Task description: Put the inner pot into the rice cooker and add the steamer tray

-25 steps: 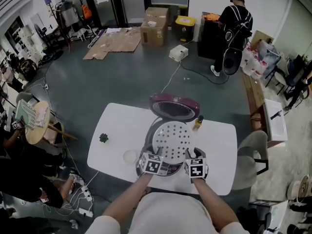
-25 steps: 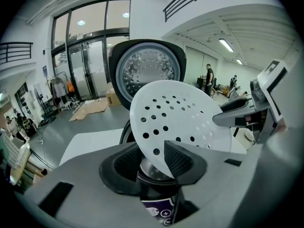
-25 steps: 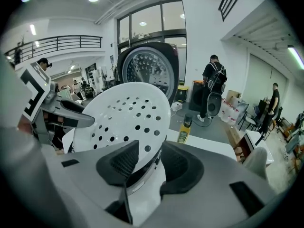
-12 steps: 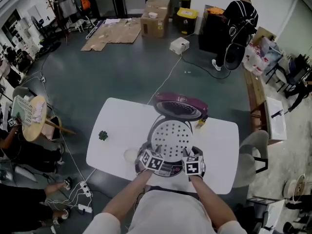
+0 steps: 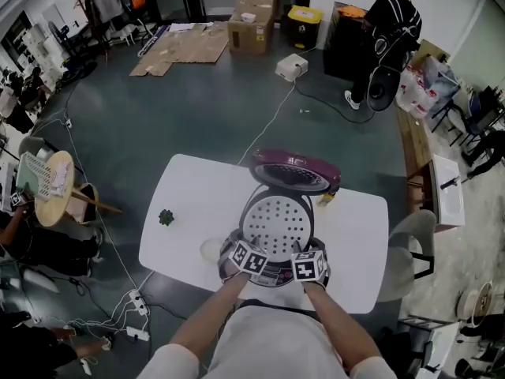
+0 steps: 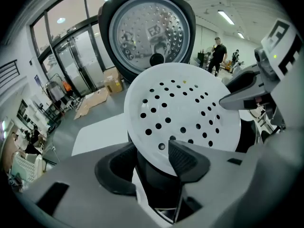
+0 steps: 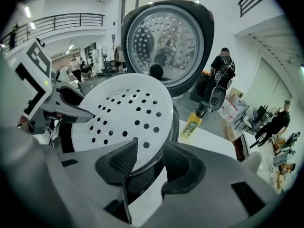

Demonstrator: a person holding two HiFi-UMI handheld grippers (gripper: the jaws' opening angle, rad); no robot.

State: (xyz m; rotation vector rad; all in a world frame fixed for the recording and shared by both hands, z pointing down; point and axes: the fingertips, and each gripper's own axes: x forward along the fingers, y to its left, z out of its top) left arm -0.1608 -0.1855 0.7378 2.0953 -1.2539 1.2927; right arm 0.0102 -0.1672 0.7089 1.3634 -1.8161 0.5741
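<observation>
The white perforated steamer tray (image 5: pixel 276 226) lies over the mouth of the rice cooker (image 5: pixel 268 275), whose purple lid (image 5: pixel 293 172) stands open behind it. It covers the opening, so I cannot see the inner pot. My left gripper (image 5: pixel 254 248) is at the tray's near left rim and my right gripper (image 5: pixel 301 250) at its near right rim. In the left gripper view the tray (image 6: pixel 183 108) has its rim between the left gripper's (image 6: pixel 152 163) jaws, with a dark gap beside one pad. In the right gripper view the tray (image 7: pixel 126 115) sits likewise in the right gripper (image 7: pixel 152 163). Both pairs of jaws have just been opening.
The cooker stands on a white table (image 5: pixel 197 196). A small yellow bottle (image 5: pixel 326 199) stands to the lid's right, a small green object (image 5: pixel 166 218) and a little white dish (image 5: pixel 210 251) to the cooker's left. A person (image 5: pixel 387 30) stands far across the room.
Both grippers have sunk with the tray toward the cooker's mouth and drawn slightly closer together. The tray now sits lower, over the opening.
</observation>
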